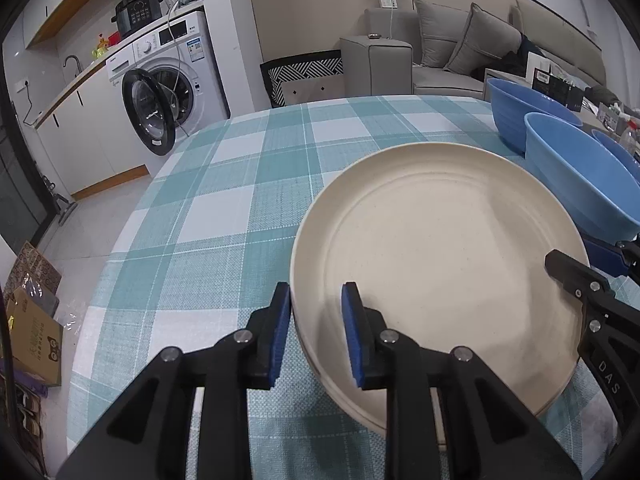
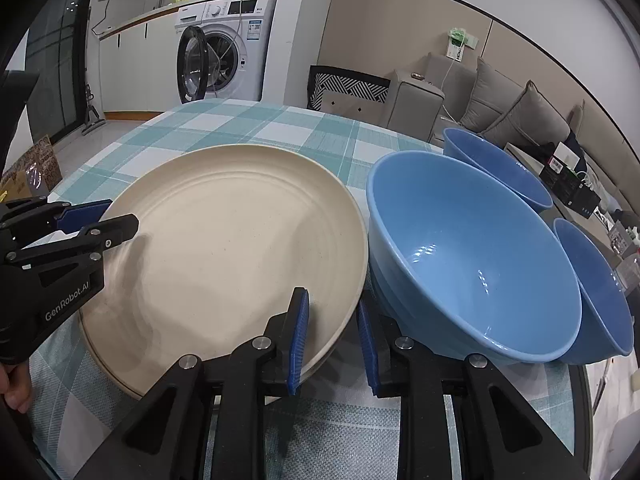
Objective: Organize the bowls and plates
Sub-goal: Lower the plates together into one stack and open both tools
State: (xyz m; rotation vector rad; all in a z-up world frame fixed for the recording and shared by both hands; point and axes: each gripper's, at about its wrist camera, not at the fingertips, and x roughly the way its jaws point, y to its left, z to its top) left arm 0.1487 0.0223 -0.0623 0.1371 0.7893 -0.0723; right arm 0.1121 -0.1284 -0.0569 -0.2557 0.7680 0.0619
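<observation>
— Left wrist view first: where do we stand?

— On the left, our left gripper (image 1: 316,332) has its jaws apart, astride the near rim of the round cream-coloured plate (image 1: 440,260), one pad outside the rim and one over the plate's floor. We see no squeeze on the rim.

— And the plate itself?

— It lies flat on the table with the teal-and-white checked cloth (image 1: 224,208). We think a second rim shows beneath it, so it may already sit on another plate, but we cannot be sure.

— Further right?

— Our right gripper (image 2: 332,344) straddles the plate's right edge in the same way, jaws apart, with a gap on either side of the rim.

— So the plates look settled. The bowls?

— Just beside the plate is a big glossy blue bowl (image 2: 472,264), tipped toward us. A second blue bowl (image 2: 496,176) is behind it and a third blue bowl (image 2: 600,292) is at its right. None is nested, so we judge stacking them is what remains.
</observation>
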